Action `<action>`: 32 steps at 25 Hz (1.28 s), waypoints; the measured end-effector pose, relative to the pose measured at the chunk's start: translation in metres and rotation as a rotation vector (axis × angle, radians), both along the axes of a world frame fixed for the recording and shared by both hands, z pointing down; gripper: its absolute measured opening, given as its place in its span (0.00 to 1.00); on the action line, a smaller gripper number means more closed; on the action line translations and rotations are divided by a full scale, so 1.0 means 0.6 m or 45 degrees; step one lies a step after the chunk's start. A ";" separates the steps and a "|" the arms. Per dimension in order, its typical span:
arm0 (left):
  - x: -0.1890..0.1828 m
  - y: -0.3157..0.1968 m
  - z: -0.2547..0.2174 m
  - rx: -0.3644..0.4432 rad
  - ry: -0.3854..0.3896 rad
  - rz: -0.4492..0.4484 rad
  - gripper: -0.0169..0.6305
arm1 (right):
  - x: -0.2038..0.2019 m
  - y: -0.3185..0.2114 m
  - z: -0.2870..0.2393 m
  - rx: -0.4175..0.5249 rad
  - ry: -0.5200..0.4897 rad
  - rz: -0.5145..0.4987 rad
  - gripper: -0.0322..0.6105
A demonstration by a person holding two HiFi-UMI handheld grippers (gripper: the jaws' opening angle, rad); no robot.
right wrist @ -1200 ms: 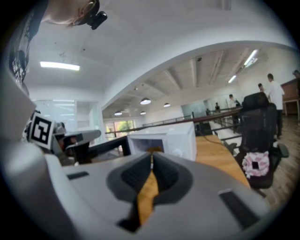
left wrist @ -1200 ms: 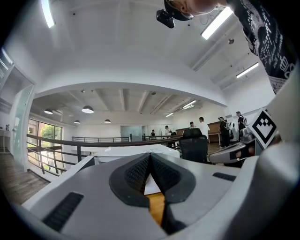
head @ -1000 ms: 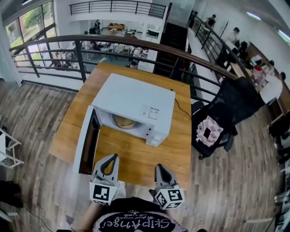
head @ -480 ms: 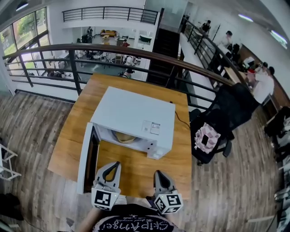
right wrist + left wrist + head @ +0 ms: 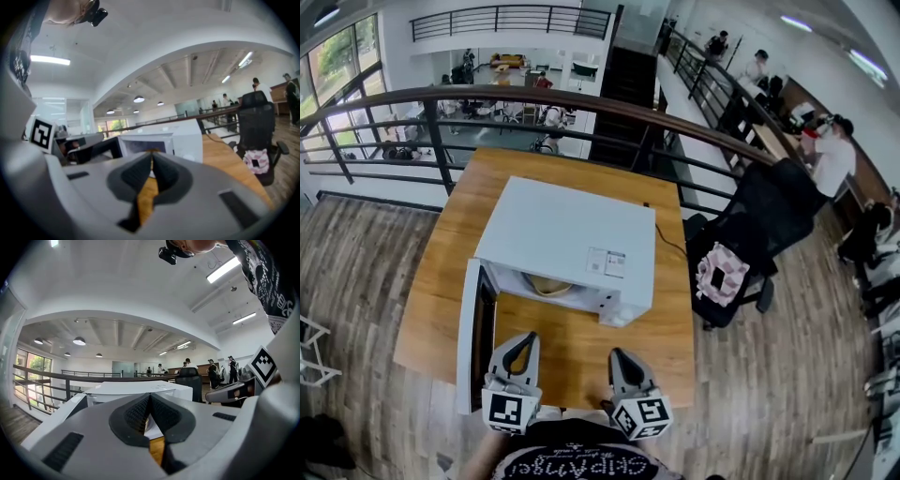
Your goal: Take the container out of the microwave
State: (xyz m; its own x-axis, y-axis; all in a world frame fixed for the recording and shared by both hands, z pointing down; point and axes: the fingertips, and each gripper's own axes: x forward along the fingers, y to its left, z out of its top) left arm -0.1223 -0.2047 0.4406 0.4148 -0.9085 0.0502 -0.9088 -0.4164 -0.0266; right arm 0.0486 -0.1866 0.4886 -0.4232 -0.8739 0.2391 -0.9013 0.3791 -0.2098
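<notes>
Left gripper [image 5: 523, 341] and right gripper [image 5: 620, 356], jaws together, empty; microwave door [image 5: 468, 333] open beside the left; container [image 5: 550, 284] inside; chair [image 5: 766, 217] nearby

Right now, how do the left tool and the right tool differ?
The left tool stands before the microwave's open cavity, near the swung-out door; the right tool stands before its control-panel end. The left tool's marker cube shows one face to the head camera; the right tool's cube shows two. Both are shut, empty, and short of the microwave.

Small printed sticker [image 5: 607, 263] on the microwave [image 5: 562, 230] top, too small to read. Upside-down white lettering [image 5: 577, 464] on a black shirt [image 5: 546, 442], not legible.
</notes>
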 end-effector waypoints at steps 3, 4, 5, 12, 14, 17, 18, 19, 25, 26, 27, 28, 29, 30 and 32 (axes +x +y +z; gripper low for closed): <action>0.008 -0.006 0.004 -0.017 0.008 -0.007 0.06 | 0.014 -0.008 -0.003 0.015 0.003 0.006 0.11; 0.012 -0.008 0.005 -0.017 0.007 -0.009 0.06 | 0.019 -0.011 -0.005 0.017 0.005 0.005 0.11; 0.015 -0.010 0.005 -0.019 0.007 -0.011 0.06 | 0.024 -0.013 -0.005 0.018 0.007 0.003 0.11; 0.035 -0.021 0.005 -0.037 -0.008 -0.022 0.06 | 0.054 -0.022 -0.010 0.012 0.012 0.004 0.11; 0.034 -0.026 0.002 -0.019 -0.028 -0.026 0.06 | 0.062 -0.025 -0.011 0.005 0.019 0.006 0.11; 0.032 -0.027 0.001 -0.028 -0.019 -0.050 0.06 | 0.074 -0.027 -0.010 0.000 0.022 0.016 0.11; 0.032 -0.026 0.003 -0.042 -0.010 -0.056 0.06 | 0.077 -0.026 -0.009 -0.005 0.022 0.020 0.11; 0.032 -0.025 0.005 -0.051 -0.007 -0.060 0.06 | 0.080 -0.025 -0.008 -0.007 0.022 0.023 0.11; 0.029 -0.031 0.006 -0.047 -0.027 -0.070 0.06 | 0.080 -0.032 -0.013 0.007 0.020 0.012 0.11; 0.029 -0.031 0.007 -0.051 -0.029 -0.071 0.06 | 0.080 -0.033 -0.014 0.007 0.019 0.011 0.11; 0.029 -0.031 0.008 -0.055 -0.031 -0.071 0.06 | 0.081 -0.033 -0.015 0.007 0.018 0.011 0.11; 0.029 -0.031 0.009 -0.057 -0.034 -0.071 0.06 | 0.081 -0.033 -0.014 0.005 0.018 0.010 0.11; 0.029 -0.032 0.009 -0.056 -0.037 -0.071 0.06 | 0.082 -0.033 -0.014 0.004 0.019 0.009 0.11; 0.029 -0.032 0.009 -0.056 -0.039 -0.071 0.06 | 0.083 -0.033 -0.013 0.005 0.020 0.008 0.11; 0.028 -0.034 0.009 -0.042 -0.053 -0.068 0.06 | 0.085 -0.033 -0.015 0.008 0.020 0.014 0.11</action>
State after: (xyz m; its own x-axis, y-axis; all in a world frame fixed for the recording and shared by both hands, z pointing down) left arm -0.1056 -0.2248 0.4458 0.3626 -0.9270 0.0963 -0.9282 -0.3685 -0.0520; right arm 0.0993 -0.2063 0.4798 -0.4100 -0.8799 0.2401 -0.9085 0.3707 -0.1928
